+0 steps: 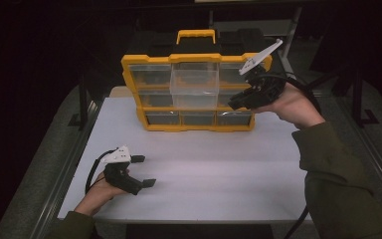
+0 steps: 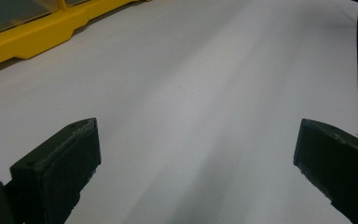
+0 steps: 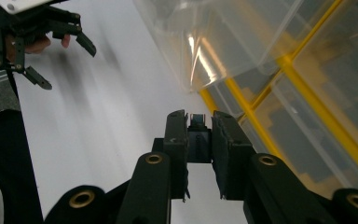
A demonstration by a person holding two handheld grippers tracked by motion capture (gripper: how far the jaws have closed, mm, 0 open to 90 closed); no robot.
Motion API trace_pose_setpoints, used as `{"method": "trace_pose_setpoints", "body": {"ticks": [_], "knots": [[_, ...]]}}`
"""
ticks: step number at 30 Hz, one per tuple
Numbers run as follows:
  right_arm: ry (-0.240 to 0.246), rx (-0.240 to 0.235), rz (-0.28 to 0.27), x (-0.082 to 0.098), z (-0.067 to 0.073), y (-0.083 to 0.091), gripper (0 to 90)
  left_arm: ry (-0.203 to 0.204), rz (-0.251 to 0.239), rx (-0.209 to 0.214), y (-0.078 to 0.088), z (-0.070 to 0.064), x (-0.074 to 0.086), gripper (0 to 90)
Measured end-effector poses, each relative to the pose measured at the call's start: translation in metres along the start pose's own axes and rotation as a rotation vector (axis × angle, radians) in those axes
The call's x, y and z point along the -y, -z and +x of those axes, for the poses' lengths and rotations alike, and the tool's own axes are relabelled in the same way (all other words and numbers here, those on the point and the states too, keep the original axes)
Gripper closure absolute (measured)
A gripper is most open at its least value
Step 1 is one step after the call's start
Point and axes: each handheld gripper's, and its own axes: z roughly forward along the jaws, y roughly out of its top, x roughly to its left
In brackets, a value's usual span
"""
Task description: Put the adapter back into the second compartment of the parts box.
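A yellow organiser case (image 1: 146, 59) with a yellow handle stands upright at the back of the white table (image 1: 214, 169). A clear bin (image 1: 195, 87) sticks out of its upper middle slot. My right gripper (image 1: 234, 103) hangs in the air by the case's right side, jaws shut with nothing between them. In the right gripper view, my right gripper (image 3: 199, 116) points past the clear bin (image 3: 223, 32) and the case's yellow bars (image 3: 307, 112). My left gripper (image 1: 145, 171) rests on the table at the front left, jaws wide open and empty, as the left gripper view (image 2: 198, 126) shows.
Clear-fronted drawers fill the case's other slots. The yellow base of the case (image 2: 28, 35) lies far ahead of the left jaws. Dark metal frames stand beside the table on both sides. The left gripper (image 3: 69, 67) appears far off in the right gripper view.
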Motion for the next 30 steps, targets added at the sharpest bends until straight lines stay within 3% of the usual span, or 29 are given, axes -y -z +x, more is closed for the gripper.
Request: {"method": "trace_pose_setpoints", "body": {"ticks": [16,30], "knots": [[0.023,0.002,-0.044,-0.036,-0.009,0.022,75.2,0.012,-0.004,-0.002,0.0,0.0,-0.001,0.0],[0.052,-0.013,-0.072,-0.068,-0.005,0.017,75.2,0.012,-0.001,0.002,0.001,-0.001,0.001,0.0]]}}
